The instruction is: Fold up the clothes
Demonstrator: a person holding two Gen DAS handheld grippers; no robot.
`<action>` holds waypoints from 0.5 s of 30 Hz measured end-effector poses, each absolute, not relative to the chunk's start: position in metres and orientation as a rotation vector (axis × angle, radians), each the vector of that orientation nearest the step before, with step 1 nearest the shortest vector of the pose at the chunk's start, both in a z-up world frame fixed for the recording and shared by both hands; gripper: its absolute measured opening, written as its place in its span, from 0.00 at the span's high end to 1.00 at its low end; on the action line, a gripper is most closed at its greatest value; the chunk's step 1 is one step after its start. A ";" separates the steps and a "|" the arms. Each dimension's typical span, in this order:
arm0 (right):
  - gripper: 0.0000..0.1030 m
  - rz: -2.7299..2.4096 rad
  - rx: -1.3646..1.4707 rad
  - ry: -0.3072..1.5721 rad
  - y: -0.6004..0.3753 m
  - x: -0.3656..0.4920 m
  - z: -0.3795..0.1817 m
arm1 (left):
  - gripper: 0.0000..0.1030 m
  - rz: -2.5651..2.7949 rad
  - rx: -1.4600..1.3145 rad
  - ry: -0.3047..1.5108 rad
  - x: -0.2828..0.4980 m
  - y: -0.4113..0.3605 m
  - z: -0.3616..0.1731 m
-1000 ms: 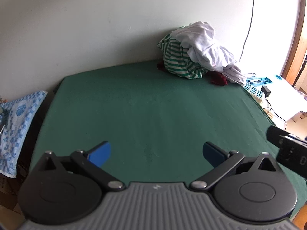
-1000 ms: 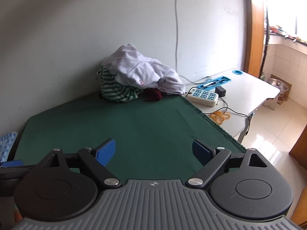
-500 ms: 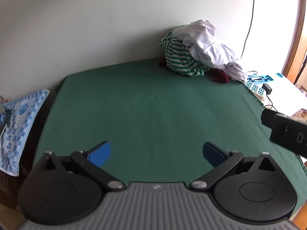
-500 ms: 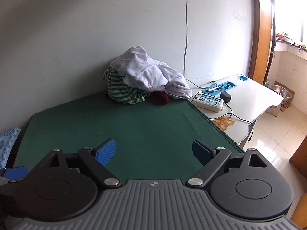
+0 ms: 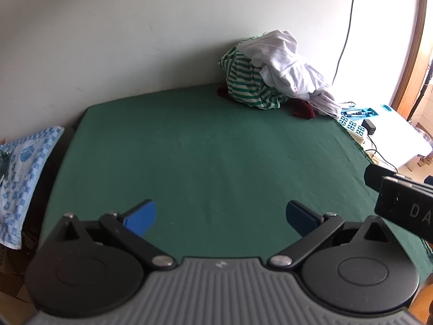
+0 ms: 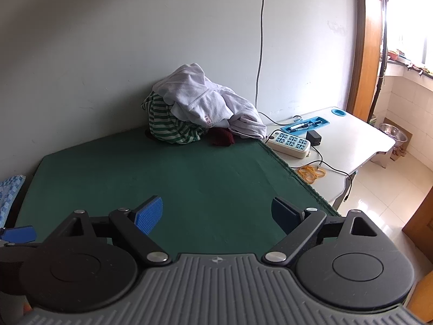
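Nothing is folded yet, as far as I can judge. Both my left gripper and my right gripper hover over the bare green cloth of the bench with jaws spread wide apart and nothing between them. The clothes sit in one heap at the far corner against the wall, well apart from me: a white garment draped on top of a green-and-white striped garment, with a dark red garment beside them at the heap's foot. No piece is laid out flat on the cloth. The whole job looks to lie ahead: reaching the heap, pulling one garment out, spreading it and folding it, then the others.
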State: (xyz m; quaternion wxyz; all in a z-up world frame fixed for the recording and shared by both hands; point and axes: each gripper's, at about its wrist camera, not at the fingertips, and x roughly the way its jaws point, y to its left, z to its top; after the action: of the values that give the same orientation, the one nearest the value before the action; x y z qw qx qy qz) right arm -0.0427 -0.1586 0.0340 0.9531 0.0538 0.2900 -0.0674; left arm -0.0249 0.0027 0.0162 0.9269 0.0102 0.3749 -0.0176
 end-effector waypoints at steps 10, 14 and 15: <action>0.12 -0.145 0.096 0.597 -0.157 -0.042 0.032 | 0.01 -0.058 0.028 0.775 -0.025 0.001 0.015; 0.12 -0.153 0.093 0.599 -0.156 -0.042 0.031 | 0.01 -0.055 0.031 0.777 -0.023 0.002 0.014; 0.12 -0.155 0.092 0.599 -0.156 -0.041 0.030 | 0.01 -0.053 0.031 0.779 -0.023 0.003 0.013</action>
State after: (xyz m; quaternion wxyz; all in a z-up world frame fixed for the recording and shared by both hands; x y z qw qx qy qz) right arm -0.0412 -0.1560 0.0304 0.9515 0.0450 0.2947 -0.0763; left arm -0.0227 0.0027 0.0130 0.9245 0.0152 0.3799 -0.0261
